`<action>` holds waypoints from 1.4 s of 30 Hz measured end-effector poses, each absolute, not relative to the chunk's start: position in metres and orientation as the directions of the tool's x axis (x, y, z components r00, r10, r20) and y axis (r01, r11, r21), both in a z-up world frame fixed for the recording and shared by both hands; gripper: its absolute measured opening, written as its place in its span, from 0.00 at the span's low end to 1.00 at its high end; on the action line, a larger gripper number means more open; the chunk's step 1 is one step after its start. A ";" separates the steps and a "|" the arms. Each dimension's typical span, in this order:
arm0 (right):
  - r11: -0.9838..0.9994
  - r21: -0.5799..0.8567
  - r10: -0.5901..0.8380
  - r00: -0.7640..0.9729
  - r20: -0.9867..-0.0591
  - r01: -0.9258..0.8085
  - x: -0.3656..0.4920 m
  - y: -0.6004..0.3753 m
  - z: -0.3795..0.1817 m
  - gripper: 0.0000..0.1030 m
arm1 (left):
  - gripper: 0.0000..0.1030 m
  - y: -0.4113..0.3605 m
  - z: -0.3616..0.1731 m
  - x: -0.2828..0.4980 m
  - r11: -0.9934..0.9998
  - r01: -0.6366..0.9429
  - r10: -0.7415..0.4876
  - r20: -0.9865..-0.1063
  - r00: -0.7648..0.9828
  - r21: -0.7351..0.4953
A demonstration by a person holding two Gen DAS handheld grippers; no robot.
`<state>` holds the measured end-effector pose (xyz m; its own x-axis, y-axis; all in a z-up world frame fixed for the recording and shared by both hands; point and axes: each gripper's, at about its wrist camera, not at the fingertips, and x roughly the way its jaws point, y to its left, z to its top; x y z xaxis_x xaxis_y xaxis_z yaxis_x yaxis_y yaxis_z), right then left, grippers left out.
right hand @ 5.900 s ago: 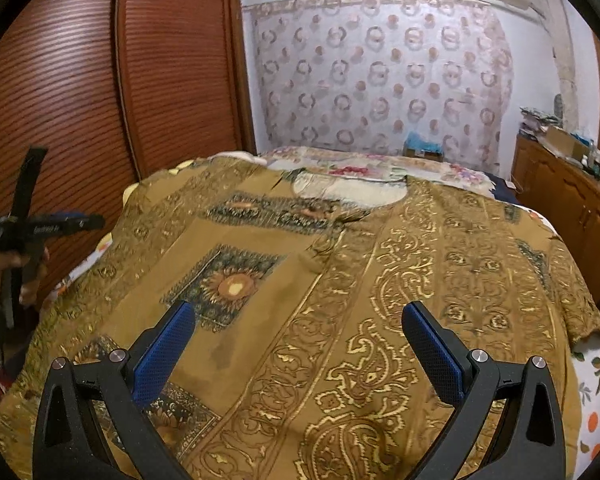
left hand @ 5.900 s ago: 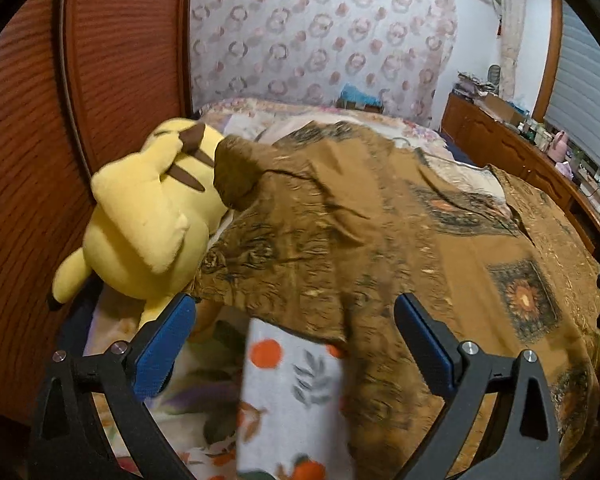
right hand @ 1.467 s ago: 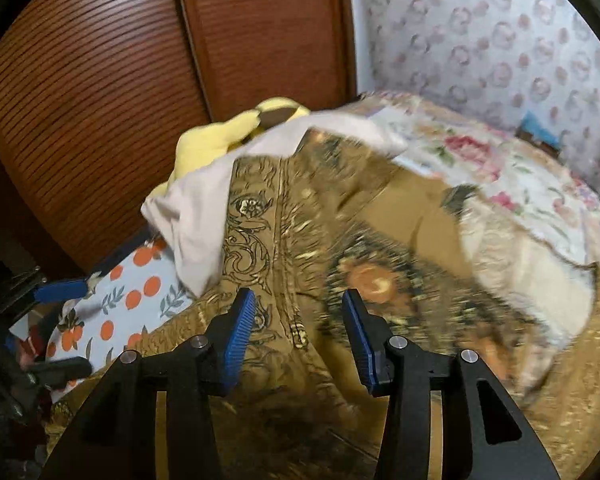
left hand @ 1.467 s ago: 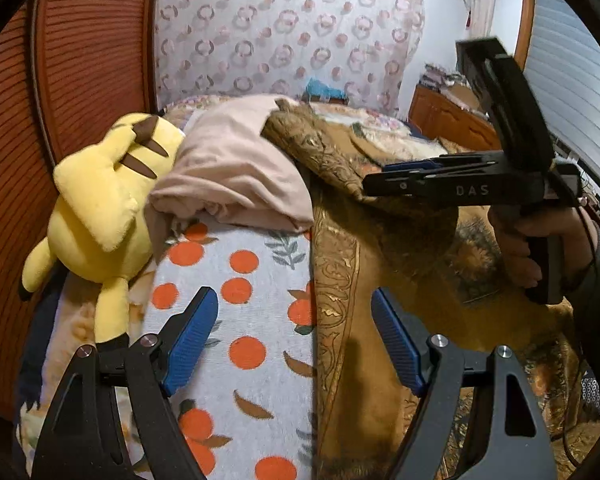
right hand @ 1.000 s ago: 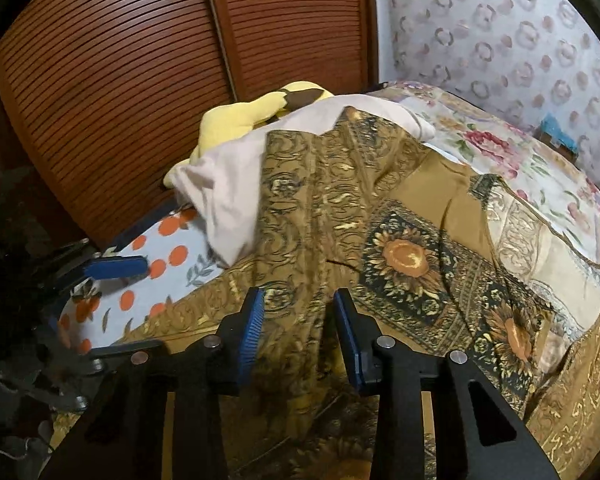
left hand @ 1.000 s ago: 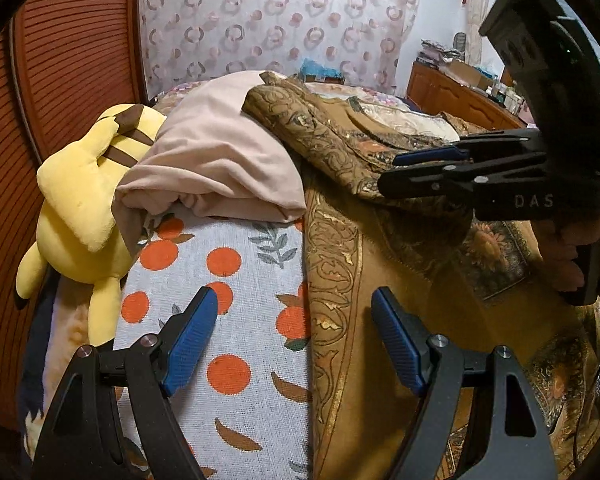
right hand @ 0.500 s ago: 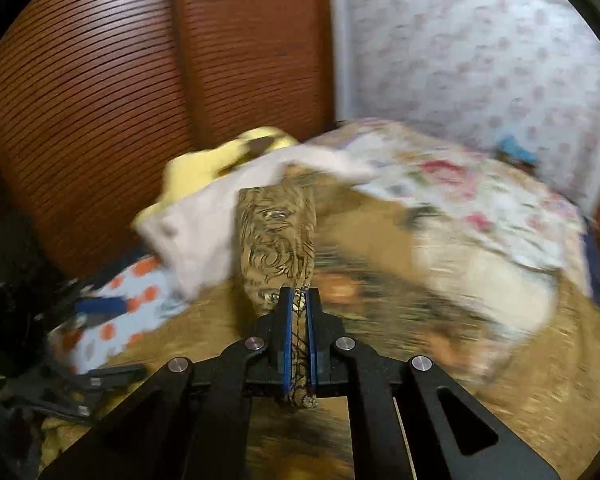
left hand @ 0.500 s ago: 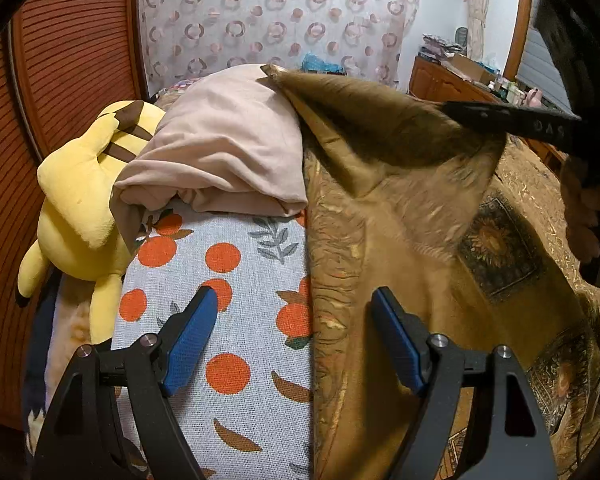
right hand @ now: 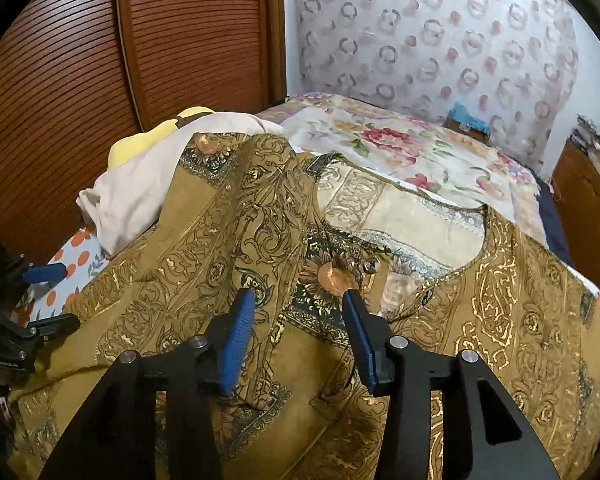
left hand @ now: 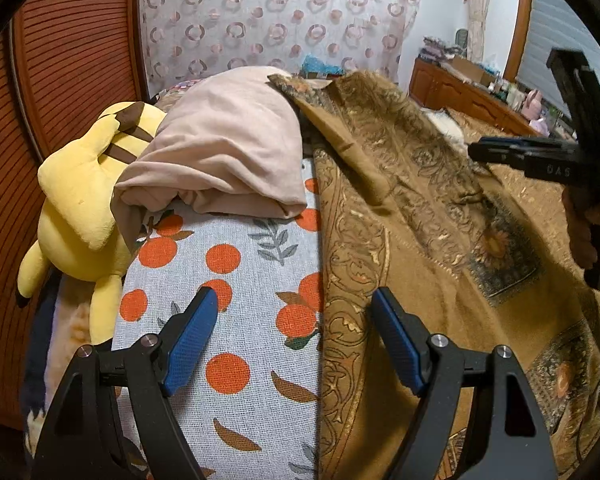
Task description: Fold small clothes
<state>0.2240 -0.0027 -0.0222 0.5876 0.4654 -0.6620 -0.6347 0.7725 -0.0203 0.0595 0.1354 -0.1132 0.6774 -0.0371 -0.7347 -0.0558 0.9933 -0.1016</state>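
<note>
The room was a bedroom with slatted reddish-brown wardrobe doors (right hand: 100, 60) on one side and a pale curtain printed with rings (right hand: 440, 40) behind a bed covered in an orange-fruit patterned sheet (left hand: 236, 280). Spread across that bed lay the brown-gold patterned tunic with sunflower panels (right hand: 500, 320), its round neckline open toward the far side, while a yellow plush toy (left hand: 80, 200) and a bundled beige cloth (left hand: 224, 152) sat by the wardrobe. Half a second earlier the right gripper (right hand: 300, 312) had been pinched tight on the tunic's ornate sleeve; its jaws had just been opening, and now they stood apart with no cloth pressed between them, the folded-over sleeve (right hand: 260, 220) lying inward across the chest just ahead of the fingertips. That release suggested the first side fold had been laid down and the garment was free to be smoothed or gripped elsewhere. The left gripper (left hand: 292, 328) hung wide apart and empty over the tunic's near edge where it met the sheet, unmoved from a second before, seemingly waiting for its own turn at the opposite side.
</note>
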 end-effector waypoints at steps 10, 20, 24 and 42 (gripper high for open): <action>0.811 -0.070 0.391 0.627 -0.674 -0.581 0.226 -0.041 -0.030 0.58 | 0.59 0.129 -0.084 0.087 0.993 0.033 -0.102 -0.685 0.721 -0.112; 0.833 -0.031 0.376 0.607 -0.700 -0.553 0.236 -0.054 -0.049 0.62 | 0.51 0.116 -0.087 0.159 0.993 0.076 -0.117 -0.707 0.697 -0.089; 0.836 -0.033 0.371 0.608 -0.702 -0.547 0.239 -0.055 -0.048 0.64 | 0.46 0.117 -0.098 0.184 0.992 0.080 -0.127 -0.748 0.651 -0.100; 0.835 -0.039 0.369 0.612 -0.700 -0.548 0.238 -0.058 -0.049 0.65 | 0.05 0.147 -0.053 0.192 0.992 0.081 -0.125 -0.723 0.679 -0.095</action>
